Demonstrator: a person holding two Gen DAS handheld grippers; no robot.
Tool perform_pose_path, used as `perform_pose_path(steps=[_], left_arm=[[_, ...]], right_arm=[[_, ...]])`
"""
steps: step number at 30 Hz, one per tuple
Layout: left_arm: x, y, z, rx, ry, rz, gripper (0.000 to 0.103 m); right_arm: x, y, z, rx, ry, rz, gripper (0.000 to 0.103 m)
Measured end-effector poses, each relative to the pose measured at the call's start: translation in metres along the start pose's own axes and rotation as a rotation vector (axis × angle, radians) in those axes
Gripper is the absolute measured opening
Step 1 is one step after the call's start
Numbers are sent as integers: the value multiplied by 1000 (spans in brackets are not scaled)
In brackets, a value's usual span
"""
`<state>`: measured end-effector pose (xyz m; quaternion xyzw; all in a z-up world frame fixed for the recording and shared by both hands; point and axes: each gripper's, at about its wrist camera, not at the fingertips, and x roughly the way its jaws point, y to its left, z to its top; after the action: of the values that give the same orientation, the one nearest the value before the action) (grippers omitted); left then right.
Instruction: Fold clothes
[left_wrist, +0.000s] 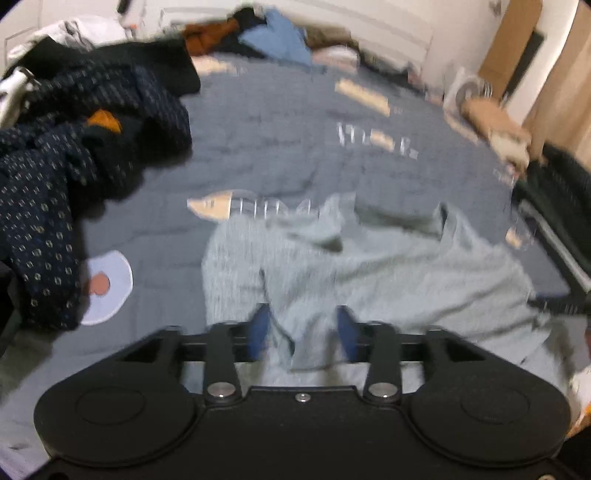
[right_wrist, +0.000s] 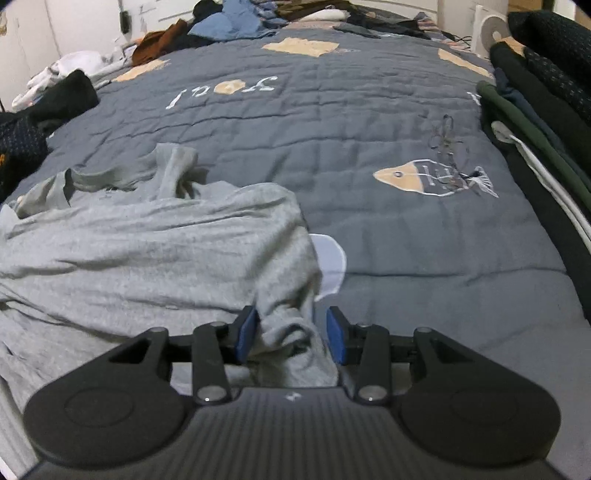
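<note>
Both tools, left tool (left_wrist: 303, 334) and right tool (right_wrist: 291, 334), are straddling bunched grey shirt (right_wrist: 147, 243) fabric, spread; folding is barely starting on the bed (right_wrist: 369, 129).

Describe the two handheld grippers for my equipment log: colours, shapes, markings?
Both match: the left gripper and right gripper have matte black bodies with two rounded lobes, black link arms on silver pivot bolts, and blue pads on the jaws. The right one's centre plate is ribbed with a small white mark; the left's is smooth with a small screw.
</note>
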<state>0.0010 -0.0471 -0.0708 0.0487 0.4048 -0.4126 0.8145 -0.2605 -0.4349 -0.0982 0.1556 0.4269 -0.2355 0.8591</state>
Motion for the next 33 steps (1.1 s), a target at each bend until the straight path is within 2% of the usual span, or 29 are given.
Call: perform_pose_path(steps=[4, 8, 17, 21, 27, 28, 29, 30, 31, 33], left_arm=[[-8, -16, 2, 18, -32, -63, 49], [-5, -41, 1, 62, -42, -132, 50], [27, -113, -12, 220, 13, -240, 50], [40, -143, -16, 278, 28, -277, 51], [62, -172, -19, 309, 56, -299, 51], [65, -174, -19, 311, 59, -298, 51], [67, -176, -19, 314, 63, -297, 51], [69, -178, -18, 316, 67, -296, 51], [71, -179, -18, 315, 70, -296, 51], [75, -181, -17, 313, 73, -296, 51]], right_arm=[[-24, -5, -3, -46, -72, -24, 40], [-41, -5, -11, -173, -151, -93, 42], [-33, 1, -33, -341, -148, -65, 42], [-27, 1, -37, -375, -157, -54, 42], [-10, 3, -41, -426, -178, -37, 41], [-9, 2, -42, -415, -188, -15, 38], [-8, 0, -43, -403, -197, 7, 26], [-10, -1, -45, -394, -198, 33, 4], [-12, -3, -46, -386, -200, 59, 4], [-19, -2, -52, -419, -206, 59, 4]])
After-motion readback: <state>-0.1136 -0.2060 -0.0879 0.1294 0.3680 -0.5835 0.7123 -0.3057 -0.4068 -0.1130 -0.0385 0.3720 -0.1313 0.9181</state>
